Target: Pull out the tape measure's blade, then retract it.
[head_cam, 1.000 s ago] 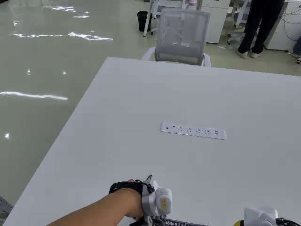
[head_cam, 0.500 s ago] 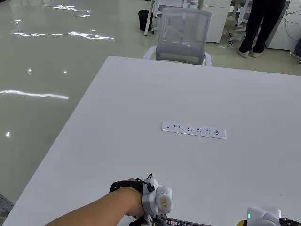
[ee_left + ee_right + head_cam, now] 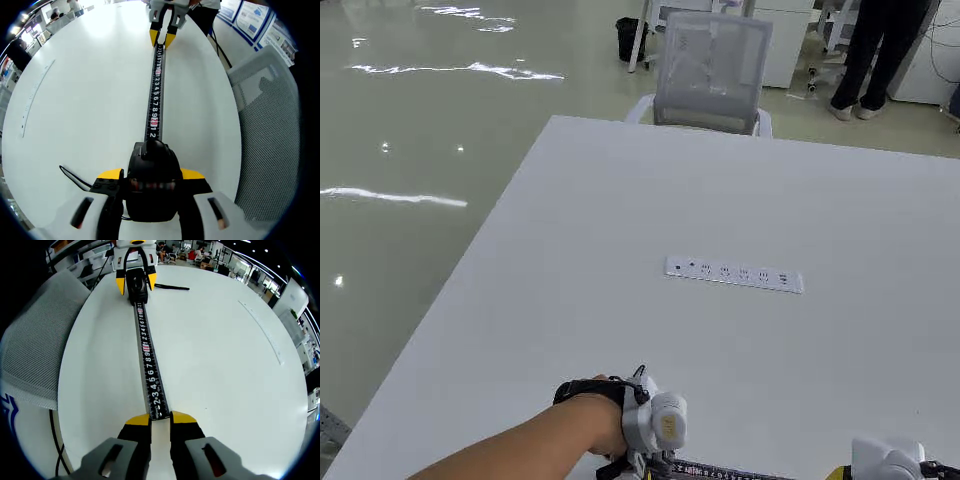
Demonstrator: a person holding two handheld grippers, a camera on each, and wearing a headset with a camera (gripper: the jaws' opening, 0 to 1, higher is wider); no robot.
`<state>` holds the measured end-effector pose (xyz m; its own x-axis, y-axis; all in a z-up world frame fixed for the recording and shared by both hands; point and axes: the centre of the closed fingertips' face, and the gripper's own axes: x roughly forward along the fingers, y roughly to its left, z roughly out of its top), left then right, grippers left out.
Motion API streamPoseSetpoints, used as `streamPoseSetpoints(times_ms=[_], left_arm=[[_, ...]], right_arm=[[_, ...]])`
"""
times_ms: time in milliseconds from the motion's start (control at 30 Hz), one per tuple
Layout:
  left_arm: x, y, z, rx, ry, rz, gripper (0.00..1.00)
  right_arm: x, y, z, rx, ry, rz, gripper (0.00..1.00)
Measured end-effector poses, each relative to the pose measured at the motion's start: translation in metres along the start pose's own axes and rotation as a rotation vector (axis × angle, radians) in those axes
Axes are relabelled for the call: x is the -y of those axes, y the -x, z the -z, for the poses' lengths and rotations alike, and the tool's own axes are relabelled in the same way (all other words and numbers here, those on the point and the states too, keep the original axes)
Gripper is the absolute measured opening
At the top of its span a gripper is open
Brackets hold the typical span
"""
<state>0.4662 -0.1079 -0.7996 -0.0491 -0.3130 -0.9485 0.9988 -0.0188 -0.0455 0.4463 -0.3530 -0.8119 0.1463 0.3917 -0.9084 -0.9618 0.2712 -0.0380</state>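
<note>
Left gripper clamps the black tape-measure case; right gripper seemingly pinches the dark numbered blade far from the case; slipping whips it back.

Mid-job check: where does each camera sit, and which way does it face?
Head view: on the headset, looking forward and down across the table; a forearm and the left gripper show at the bottom.
Left gripper view: on the left gripper, facing along the blade toward the right gripper; its fingers grip the tape measure.
Right gripper view: the reverse, its fingers at the blade's tip.
Both gripper views share the blade.
</note>
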Motion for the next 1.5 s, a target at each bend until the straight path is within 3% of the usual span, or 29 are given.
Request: streamPoseSetpoints(times_ms=[1100, 1333, 1400, 1433, 1500], left_arm=[[-0.0001, -0.0004, -0.0006, 0.000, 0.000, -0.002, 0.39], [-0.0005, -0.0005, -0.0006, 0.004, 0.002, 0.000, 0.39], [-0.0003, -0.0004, -0.0003, 0.002, 0.001, 0.002, 0.39], [-0.0007, -0.0003, -0.0004, 0.002, 0.000, 0.002, 0.39], [-0.0008, -0.0001, -0.0002, 0.002, -0.001, 0.003, 0.39]], right_arm=[[-0.0004, 0.0008, 0.0014, 0.004, -0.012, 0.012, 0.13], [-0.0013, 0.0007, 0.0012, 0.033, -0.062, 0.021, 0.14], [-0.0034, 0.0006, 0.0002, 0.038, -0.047, 0.021, 0.14], [-0.0024, 0.0008, 0.0015, 0.049, -0.121, 0.028, 0.14], [-0.0015, 0.0015, 0.0075, 0.038, -0.087, 0.034, 0.14]])
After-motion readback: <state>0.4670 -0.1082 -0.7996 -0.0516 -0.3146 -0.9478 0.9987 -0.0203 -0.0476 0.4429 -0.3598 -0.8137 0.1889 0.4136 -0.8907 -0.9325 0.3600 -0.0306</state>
